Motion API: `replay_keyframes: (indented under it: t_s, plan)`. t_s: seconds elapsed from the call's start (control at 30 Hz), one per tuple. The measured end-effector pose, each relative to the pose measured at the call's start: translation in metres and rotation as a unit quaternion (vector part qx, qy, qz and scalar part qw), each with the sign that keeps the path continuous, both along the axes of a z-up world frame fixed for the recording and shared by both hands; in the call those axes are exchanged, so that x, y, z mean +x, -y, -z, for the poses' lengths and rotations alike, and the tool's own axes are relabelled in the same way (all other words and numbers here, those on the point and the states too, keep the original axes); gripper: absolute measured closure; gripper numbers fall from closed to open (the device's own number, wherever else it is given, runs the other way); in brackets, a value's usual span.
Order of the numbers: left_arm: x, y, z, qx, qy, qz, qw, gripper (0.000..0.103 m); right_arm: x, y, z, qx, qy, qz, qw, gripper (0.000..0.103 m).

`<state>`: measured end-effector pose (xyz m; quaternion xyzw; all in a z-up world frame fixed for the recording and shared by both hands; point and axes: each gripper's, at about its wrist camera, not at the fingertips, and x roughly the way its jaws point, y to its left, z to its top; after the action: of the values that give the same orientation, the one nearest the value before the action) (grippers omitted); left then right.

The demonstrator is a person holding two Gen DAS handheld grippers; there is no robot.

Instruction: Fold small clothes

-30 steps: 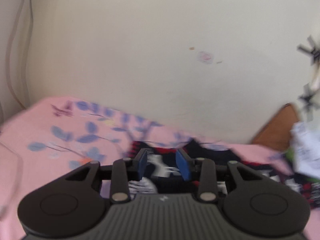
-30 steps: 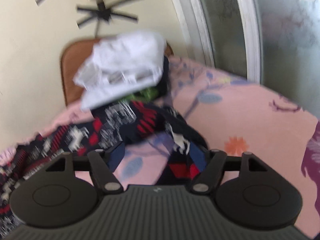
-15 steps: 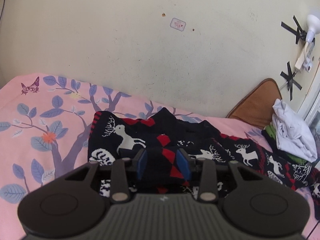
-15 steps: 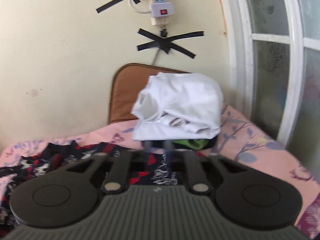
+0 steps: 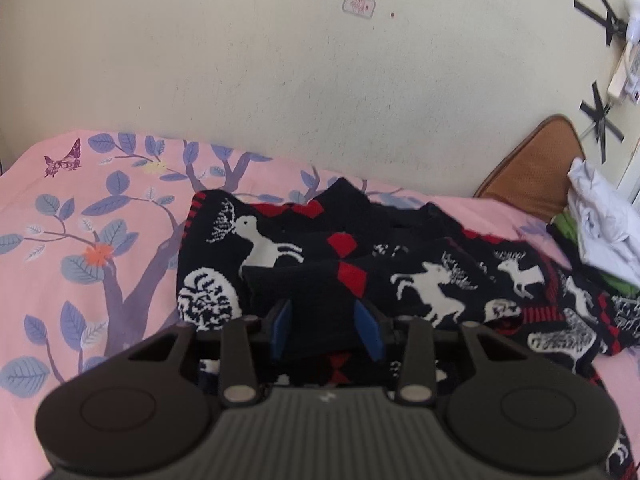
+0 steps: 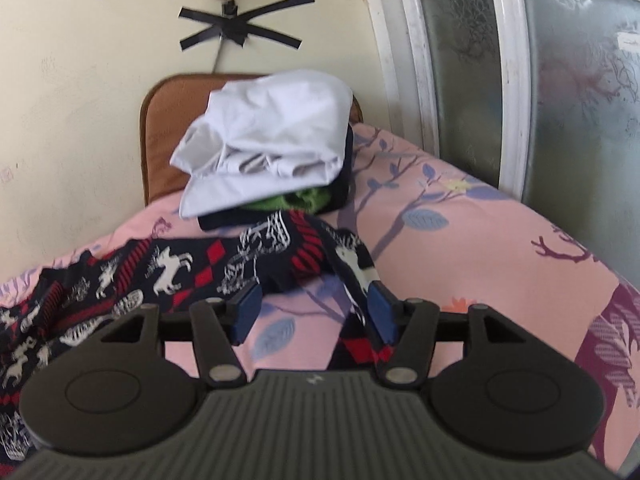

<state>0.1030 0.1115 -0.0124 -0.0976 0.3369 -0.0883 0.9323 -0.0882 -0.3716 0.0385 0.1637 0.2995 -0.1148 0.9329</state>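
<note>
A small dark navy knitted sweater [image 5: 400,264] with white deer and red diamonds lies spread on the pink bedsheet [image 5: 80,280]. My left gripper [image 5: 326,332] is open, low over the sweater's near edge, with a dark fold of it between the blue pads; no grip shows. In the right wrist view the sweater [image 6: 180,272] runs leftward, and its sleeve end lies by the right pad. My right gripper [image 6: 314,316] is open over bare sheet, holding nothing.
A pile of clothes with a white garment on top [image 6: 264,144] sits at the bed's far corner against a brown cushion [image 6: 160,152]. The cream wall [image 5: 280,80] is close behind the bed. A window frame [image 6: 512,80] borders the right side.
Both views have steadied and dropped toward the bed. My right gripper's jaws, close together half a second ago, now stand wide apart. The left gripper sits nearer the sweater.
</note>
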Motion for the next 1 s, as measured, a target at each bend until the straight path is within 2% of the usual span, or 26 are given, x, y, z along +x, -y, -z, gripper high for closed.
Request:
replay_keyframes:
  t_s: [0.13, 0.27, 0.37, 0.4, 0.43, 0.47, 0.53, 0.6, 0.67, 0.8, 0.9, 1.0]
  plan:
    - [-0.005, -0.007, -0.006, -0.025, 0.020, -0.003, 0.9995, 0.063, 0.000, -0.004, 0.009, -0.021, -0.011, -0.006, 1.000, 0.039]
    - [-0.001, -0.007, -0.006, -0.027, 0.013, -0.010, 0.9995, 0.063, 0.002, -0.004, 0.020, -0.090, -0.030, 0.031, 0.995, 0.039]
    - [0.000, -0.006, -0.005, -0.026, 0.011, -0.009, 0.9996, 0.063, 0.001, 0.004, 0.027, -0.105, -0.041, 0.035, 0.993, 0.040]
    - [0.000, -0.005, -0.005, -0.025, 0.012, -0.008, 0.9996, 0.063, 0.004, 0.009, 0.031, -0.096, -0.053, 0.029, 0.994, 0.059]
    - [-0.001, -0.005, -0.006, -0.026, 0.013, -0.007, 0.9996, 0.063, 0.008, 0.013, 0.034, -0.070, -0.071, 0.015, 0.995, 0.085]
    - [-0.001, -0.005, -0.006, -0.030, 0.014, -0.006, 0.9995, 0.063, 0.008, 0.018, 0.032, -0.029, -0.070, 0.005, 0.997, 0.094]
    - [-0.002, -0.006, -0.007, -0.044, 0.013, -0.001, 0.9989, 0.063, 0.007, 0.018, 0.014, 0.048, -0.042, -0.032, 0.997, 0.095]
    - [-0.002, -0.008, -0.008, -0.067, 0.011, 0.005, 0.9977, 0.063, 0.012, 0.005, -0.013, 0.115, 0.001, -0.091, 0.989, 0.095]
    - [-0.003, -0.011, -0.010, -0.087, 0.012, 0.012, 0.9961, 0.063, 0.025, -0.020, -0.045, 0.136, 0.033, -0.150, 0.979, 0.096]
    - [-0.007, -0.017, -0.014, -0.111, 0.022, 0.017, 0.9935, 0.060, 0.067, -0.087, -0.097, 0.128, 0.066, -0.259, 0.955, 0.095]
    - [-0.007, -0.023, -0.017, -0.126, 0.028, 0.012, 0.9915, 0.059, 0.105, -0.148, -0.125, 0.105, 0.065, -0.329, 0.936, 0.095]
    - [-0.007, -0.031, -0.020, -0.133, 0.035, 0.006, 0.9905, 0.057, 0.140, -0.217, -0.136, 0.082, 0.048, -0.394, 0.914, 0.095]
